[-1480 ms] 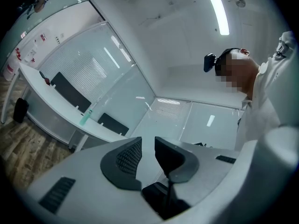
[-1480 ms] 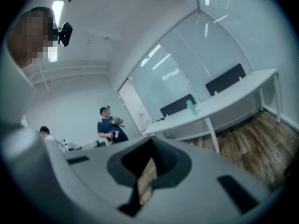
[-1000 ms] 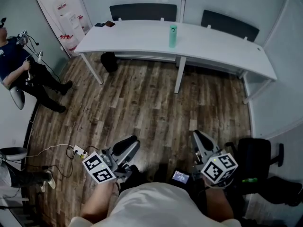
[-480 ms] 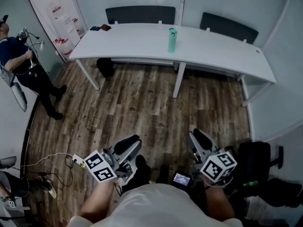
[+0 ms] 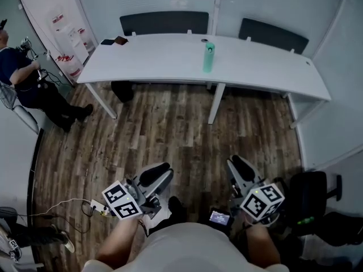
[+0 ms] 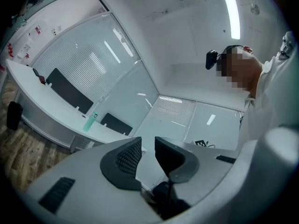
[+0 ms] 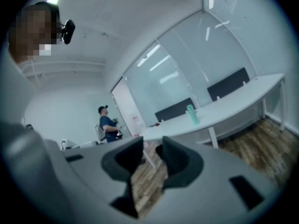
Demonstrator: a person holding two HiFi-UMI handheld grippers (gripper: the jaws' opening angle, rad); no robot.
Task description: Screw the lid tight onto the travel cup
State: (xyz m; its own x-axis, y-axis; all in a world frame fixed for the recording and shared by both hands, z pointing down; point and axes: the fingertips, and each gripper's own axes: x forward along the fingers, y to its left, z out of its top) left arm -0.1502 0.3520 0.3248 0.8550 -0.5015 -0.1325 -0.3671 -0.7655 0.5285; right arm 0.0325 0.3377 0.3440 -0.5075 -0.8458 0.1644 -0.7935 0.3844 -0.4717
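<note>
The green travel cup (image 5: 209,57) stands upright on the long white table (image 5: 164,58) across the room, small in the left gripper view (image 6: 88,123) and the right gripper view (image 7: 191,115). Its top looks dark; a lid cannot be made out. Close to my body, over the wooden floor and far from the cup, are my left gripper (image 5: 159,172) and right gripper (image 5: 240,167). The left gripper (image 6: 148,146) stands a little open, with nothing between its jaws. The right gripper (image 7: 152,148) has just been opening, and its narrow gap is empty too.
Two black chairs (image 5: 164,22) (image 5: 274,35) stand behind the table. A person (image 5: 22,78) is at the far left by the wall. A black bag (image 5: 119,90) sits under the table's left end. A black office chair (image 5: 309,191) is at my right, a power strip (image 5: 99,208) on the floor at my left.
The table and cup have come nearer and sit lower in the head view. Both grippers have travelled forward with me. The person at the left has shifted along the wall.
</note>
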